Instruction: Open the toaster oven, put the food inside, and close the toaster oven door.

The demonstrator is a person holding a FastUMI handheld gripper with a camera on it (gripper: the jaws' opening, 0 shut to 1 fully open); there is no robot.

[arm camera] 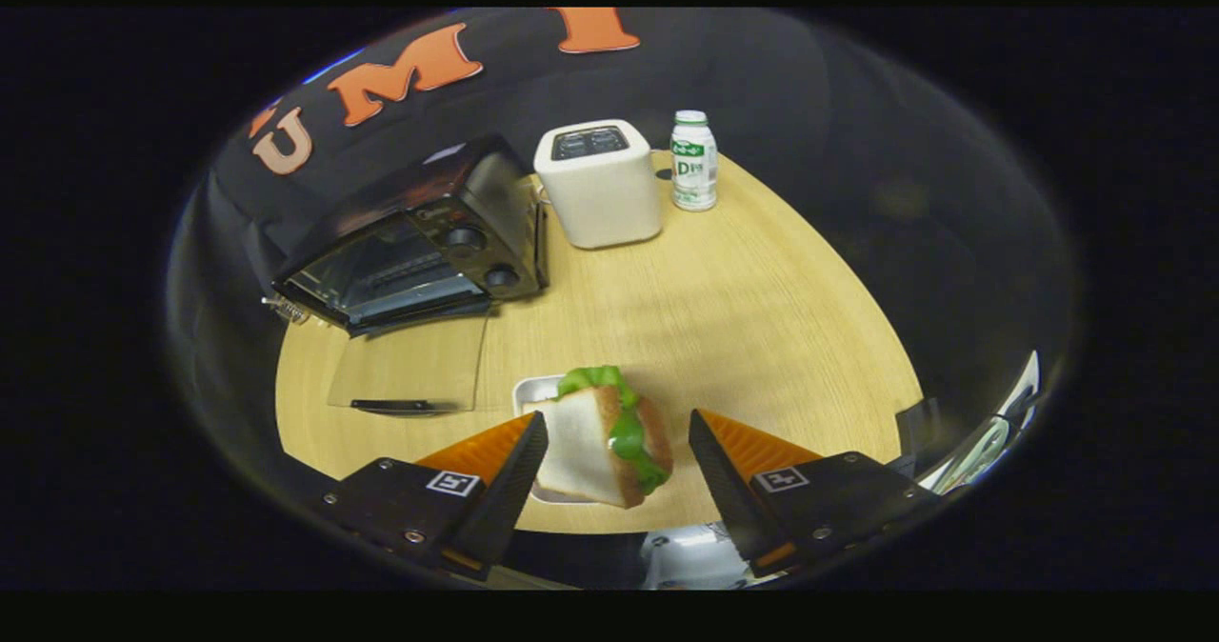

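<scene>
A triangular sandwich (pixel 581 447) of white bread with green lettuce lies on a small white tray (pixel 527 391) near the table's front edge. My gripper (pixel 617 414) is open with the sandwich between its fingers. The left finger sits right against the bread, while a gap separates the right finger from the crust. Beyond the fingers to the left stands the black toaster oven (pixel 476 204). Its glass door (pixel 409 366) is folded down flat over the table, and the cavity with its wire rack is exposed.
A white pop-up toaster (pixel 600 185) stands just right of the oven at the back of the round wooden table (pixel 743 318). A small white bottle with a green label (pixel 693 161) is beside it. White items lie off the table's right edge.
</scene>
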